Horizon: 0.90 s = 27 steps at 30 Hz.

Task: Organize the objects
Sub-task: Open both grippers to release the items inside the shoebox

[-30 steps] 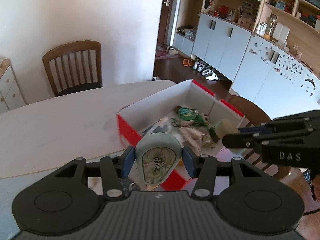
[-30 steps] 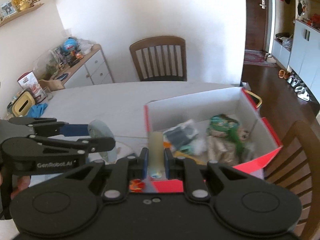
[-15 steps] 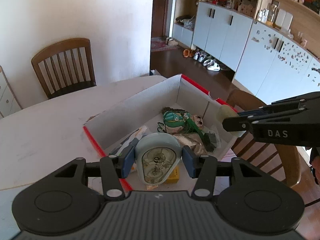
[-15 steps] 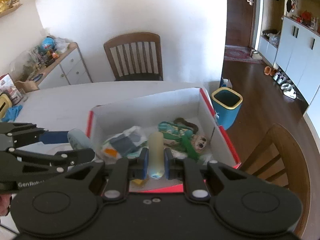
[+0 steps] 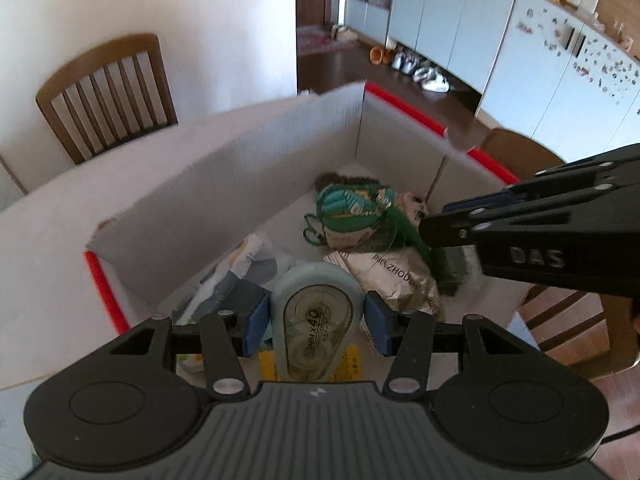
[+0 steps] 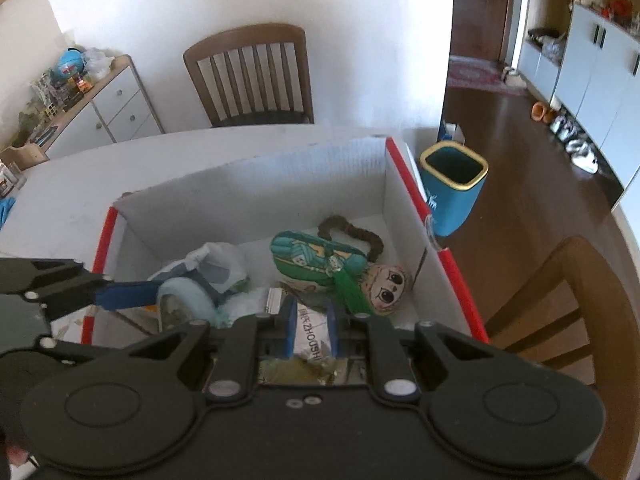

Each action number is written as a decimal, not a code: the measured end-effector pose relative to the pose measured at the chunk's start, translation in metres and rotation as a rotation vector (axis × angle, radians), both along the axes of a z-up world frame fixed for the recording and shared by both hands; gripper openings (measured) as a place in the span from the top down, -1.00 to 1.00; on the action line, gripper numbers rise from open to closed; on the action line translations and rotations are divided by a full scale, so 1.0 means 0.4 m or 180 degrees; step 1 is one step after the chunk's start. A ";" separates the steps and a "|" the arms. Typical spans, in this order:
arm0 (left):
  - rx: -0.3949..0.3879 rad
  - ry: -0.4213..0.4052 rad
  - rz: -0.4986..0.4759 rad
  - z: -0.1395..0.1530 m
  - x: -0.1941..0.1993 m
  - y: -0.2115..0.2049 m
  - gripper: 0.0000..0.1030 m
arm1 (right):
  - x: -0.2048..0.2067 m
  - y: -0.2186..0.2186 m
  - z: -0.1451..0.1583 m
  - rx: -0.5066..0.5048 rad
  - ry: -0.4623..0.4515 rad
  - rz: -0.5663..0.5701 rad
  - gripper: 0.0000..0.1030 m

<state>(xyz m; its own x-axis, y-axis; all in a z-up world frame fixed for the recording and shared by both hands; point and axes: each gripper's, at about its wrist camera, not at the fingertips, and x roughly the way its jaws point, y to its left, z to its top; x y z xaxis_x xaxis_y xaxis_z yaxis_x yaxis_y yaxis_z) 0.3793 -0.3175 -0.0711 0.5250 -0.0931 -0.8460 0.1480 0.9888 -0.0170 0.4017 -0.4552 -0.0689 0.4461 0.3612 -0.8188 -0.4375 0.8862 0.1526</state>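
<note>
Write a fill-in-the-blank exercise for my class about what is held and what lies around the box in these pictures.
1. The tape dispenser clamped in the left gripper reads 5MM X ___.
2. The rim of the cardboard box is coloured ___.
3. The doll in green lies ___ the box.
4. The blue bin stands on the ___.

Missing words: 40; red; inside; floor.

Both wrist cameras look steeply down, close above the box (image 5: 256,184) (image 6: 256,196) on the table (image 5: 52,216). Both show the box's contents, each view catching the other gripper.
</note>
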 end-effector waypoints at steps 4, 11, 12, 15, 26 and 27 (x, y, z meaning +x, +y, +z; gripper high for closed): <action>0.0032 0.0108 -0.0030 -0.040 0.016 -0.005 0.01 | 0.014 -0.006 -0.020 0.0022 0.0052 0.0036 0.71; 0.0038 0.0217 -0.0026 -0.079 0.040 -0.005 0.01 | 0.029 -0.013 -0.048 0.0064 0.0150 0.0045 0.69; 0.0029 0.0218 -0.0034 -0.082 0.042 -0.006 0.01 | 0.029 -0.013 -0.051 0.0061 0.0149 0.0041 0.68; 0.0026 0.0213 -0.0047 -0.084 0.046 -0.009 0.01 | 0.029 -0.018 -0.057 0.0067 0.0162 0.0012 0.65; -0.0016 0.0139 -0.0046 -0.053 0.024 -0.004 0.01 | 0.002 -0.033 -0.034 0.0115 0.0135 -0.0010 0.58; -0.0027 0.0120 -0.0041 -0.046 0.018 -0.003 0.00 | -0.003 -0.033 -0.030 0.0120 0.0128 -0.0005 0.58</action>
<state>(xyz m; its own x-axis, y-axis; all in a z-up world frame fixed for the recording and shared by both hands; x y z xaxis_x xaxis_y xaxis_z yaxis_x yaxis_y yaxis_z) 0.3866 -0.3186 -0.0893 0.4914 -0.1069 -0.8644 0.1600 0.9866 -0.0311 0.4005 -0.4686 -0.0807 0.4138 0.3915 -0.8219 -0.4290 0.8802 0.2032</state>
